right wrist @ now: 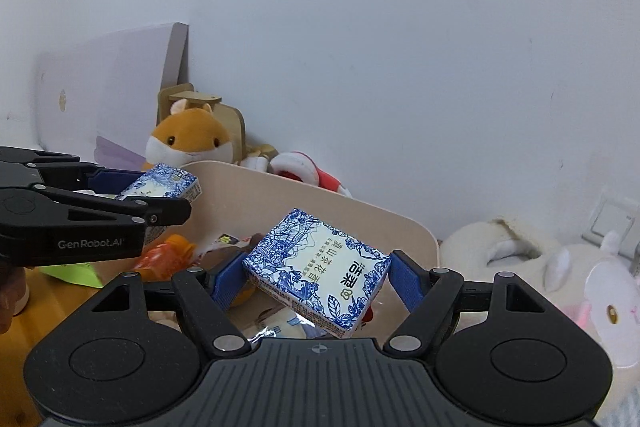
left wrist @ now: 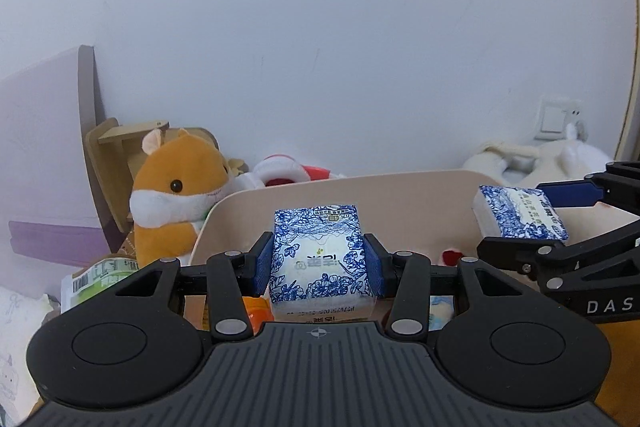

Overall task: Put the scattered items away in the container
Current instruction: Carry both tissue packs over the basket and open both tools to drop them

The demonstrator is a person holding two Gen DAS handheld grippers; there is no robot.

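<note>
A blue-and-white tissue pack [left wrist: 320,259] is being gripped between the blue pads of the left tool [left wrist: 319,265], whose jaws are closed partway onto its narrow sides. A second tissue pack [right wrist: 318,269] is being held tilted in the right tool [right wrist: 316,277], whose jaws are spread wider across the pack's long dimension. Both packs are being carried above the beige container [left wrist: 400,195], in which an orange packet [right wrist: 168,255] and other wrapped items are already lying.

Trouble is being risked in several ways. The right-hand pack is being held askew, so it may be rotated out of the pads if it is shaken. Soft packs are being squeezed, and a loose grip could let one slip and be dropped outside the rim. The two tools are being held close together, so a collision may be caused if both are lowered at once.

"DAS" is being shown on the right tool as seen from the left wrist view, and "GenRobot.AI" on the left tool in the right wrist view. Chinese characters are being displayed on both packs; the small print cannot be read. A hamster plush [left wrist: 176,195] is being left beside the container.
</note>
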